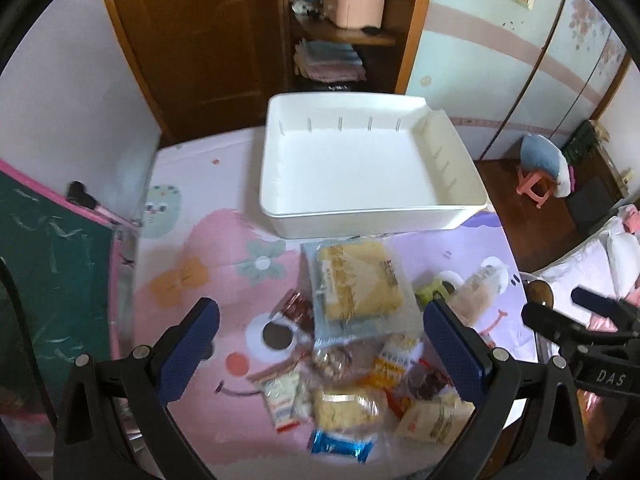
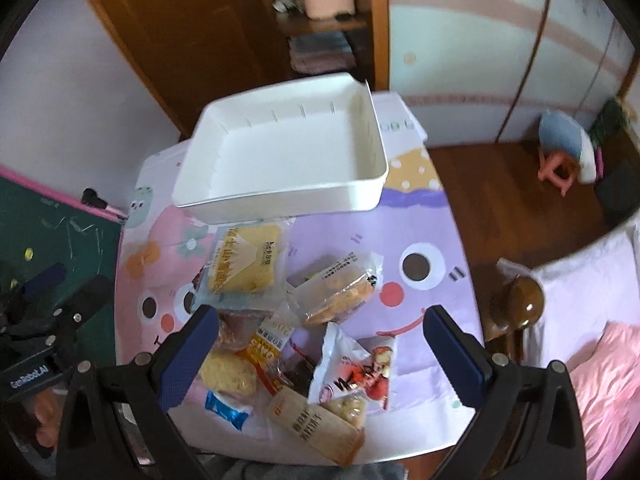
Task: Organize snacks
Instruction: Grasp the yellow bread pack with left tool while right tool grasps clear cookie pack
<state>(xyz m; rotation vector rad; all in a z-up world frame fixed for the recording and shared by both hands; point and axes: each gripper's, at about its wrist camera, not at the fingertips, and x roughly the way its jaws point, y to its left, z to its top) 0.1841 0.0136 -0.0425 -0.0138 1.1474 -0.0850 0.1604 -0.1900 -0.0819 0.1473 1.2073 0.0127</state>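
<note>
Left wrist view: left gripper [image 1: 320, 346] spread wide, empty, poised over loose heap of crinkly plastic snack packets [image 1: 352, 376] on cartoon-printed pastel bench [image 1: 192, 280]. Nearest in heap, small blue foil sachet [image 1: 340, 445]; farther on, large clear-wrapped yellow cake pack [image 1: 358, 280], long axis pointing away toward tray. Beyond, rectangular white plastic tray [image 1: 372, 216], long side lying across, bare inside. Right wrist view: right gripper [image 2: 322, 354] likewise wide apart, holding nothing, above same pile; red-and-white nut pouch [image 2: 352, 368] tilted between fingers. Judged barely started: nothing binned, every packet left to move.
</note>
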